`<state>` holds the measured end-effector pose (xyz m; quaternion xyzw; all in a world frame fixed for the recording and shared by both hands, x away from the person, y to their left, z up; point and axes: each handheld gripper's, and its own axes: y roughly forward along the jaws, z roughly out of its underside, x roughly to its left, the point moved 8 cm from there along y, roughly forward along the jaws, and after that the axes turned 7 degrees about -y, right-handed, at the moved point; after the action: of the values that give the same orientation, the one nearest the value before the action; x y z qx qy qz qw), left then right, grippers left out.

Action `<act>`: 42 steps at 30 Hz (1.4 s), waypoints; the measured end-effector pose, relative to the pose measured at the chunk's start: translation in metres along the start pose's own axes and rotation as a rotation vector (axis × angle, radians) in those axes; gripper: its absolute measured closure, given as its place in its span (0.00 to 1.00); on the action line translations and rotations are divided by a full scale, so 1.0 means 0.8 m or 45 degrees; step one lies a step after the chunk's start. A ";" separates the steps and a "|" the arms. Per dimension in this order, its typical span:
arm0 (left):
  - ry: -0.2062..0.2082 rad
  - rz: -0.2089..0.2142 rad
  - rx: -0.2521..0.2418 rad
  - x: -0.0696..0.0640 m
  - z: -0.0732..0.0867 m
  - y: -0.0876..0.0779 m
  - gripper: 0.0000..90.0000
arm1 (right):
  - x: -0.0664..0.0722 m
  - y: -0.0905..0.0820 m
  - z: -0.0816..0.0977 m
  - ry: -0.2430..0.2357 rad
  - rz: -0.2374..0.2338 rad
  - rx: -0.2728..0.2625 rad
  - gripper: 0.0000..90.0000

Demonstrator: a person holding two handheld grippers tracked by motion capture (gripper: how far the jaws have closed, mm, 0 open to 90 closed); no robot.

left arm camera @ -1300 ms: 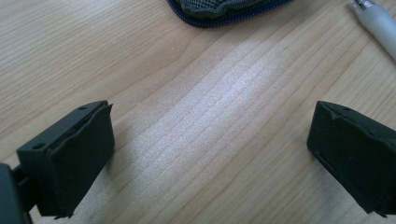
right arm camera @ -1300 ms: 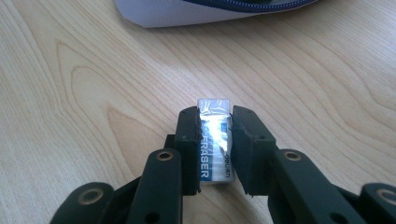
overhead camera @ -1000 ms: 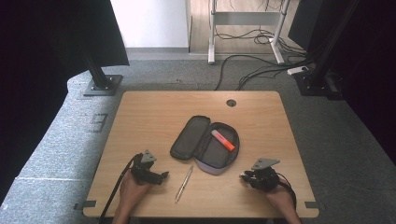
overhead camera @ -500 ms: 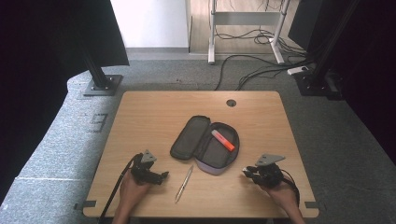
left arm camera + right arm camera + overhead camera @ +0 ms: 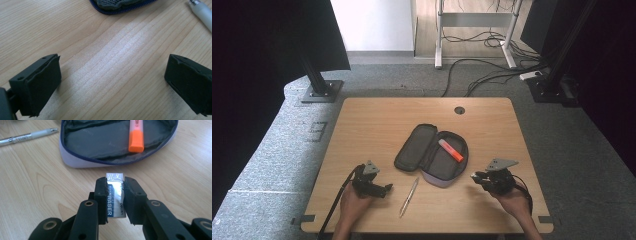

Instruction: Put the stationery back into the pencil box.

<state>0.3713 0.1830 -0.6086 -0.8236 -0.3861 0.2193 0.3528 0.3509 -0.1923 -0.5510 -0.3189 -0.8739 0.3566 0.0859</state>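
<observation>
An open grey pencil case point(image 5: 432, 155) point(image 5: 112, 142) lies in the middle of the wooden table point(image 5: 377, 120), with an orange highlighter point(image 5: 451, 150) point(image 5: 136, 138) inside it. A white pen point(image 5: 408, 190) point(image 5: 27, 136) point(image 5: 203, 12) lies just left of the case. My right gripper point(image 5: 477, 176) point(image 5: 114, 186) sits low at the front right, shut on a white and blue eraser point(image 5: 114, 200), a little short of the case's rim. My left gripper point(image 5: 384, 189) point(image 5: 112, 80) rests at the front left, jaws wide open over bare wood, with the pen to its right.
A round cable hole point(image 5: 459, 110) is in the table's far edge. Black stand bases point(image 5: 319, 90) and cables point(image 5: 492, 75) lie on the grey carpet beyond the table. Bare wood stretches along the table's back and left.
My right gripper has shifted slightly right and toward the front edge. The left gripper, case and pen have stayed put.
</observation>
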 end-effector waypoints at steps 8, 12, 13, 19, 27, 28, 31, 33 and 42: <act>0.000 0.000 0.000 0.000 0.000 0.000 0.01 | -0.007 0.002 -0.013 -0.002 0.006 -0.011 0.80; 0.000 0.000 0.000 0.000 0.000 0.000 0.01 | -0.010 0.003 -0.019 -0.003 0.010 -0.015 0.80; 0.000 0.001 0.000 0.000 0.000 0.000 0.01 | -0.011 0.003 -0.021 -0.003 0.011 -0.017 0.80; 0.000 0.000 0.000 0.000 0.000 0.000 0.01 | -0.014 0.007 -0.032 -0.011 0.014 -0.025 0.80; 0.000 0.000 0.000 0.000 0.000 0.000 0.01 | -0.015 0.016 -0.047 -0.018 0.013 -0.032 0.80; 0.000 0.000 0.000 0.000 0.000 0.000 0.01 | -0.016 0.017 -0.048 -0.020 0.013 -0.031 0.80; 0.000 0.000 0.000 0.000 0.000 0.000 0.01 | -0.017 0.022 -0.053 -0.028 0.016 -0.029 0.80; 0.000 0.000 0.000 0.000 0.000 0.000 0.01 | -0.019 0.025 -0.057 -0.026 0.018 -0.028 0.80; 0.000 0.000 0.000 0.000 0.000 0.000 0.01 | -0.019 0.037 -0.071 -0.038 0.012 -0.036 0.80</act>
<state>0.3713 0.1830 -0.6086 -0.8236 -0.3860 0.2193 0.3530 0.3987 -0.1537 -0.5282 -0.3188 -0.8786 0.3492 0.0668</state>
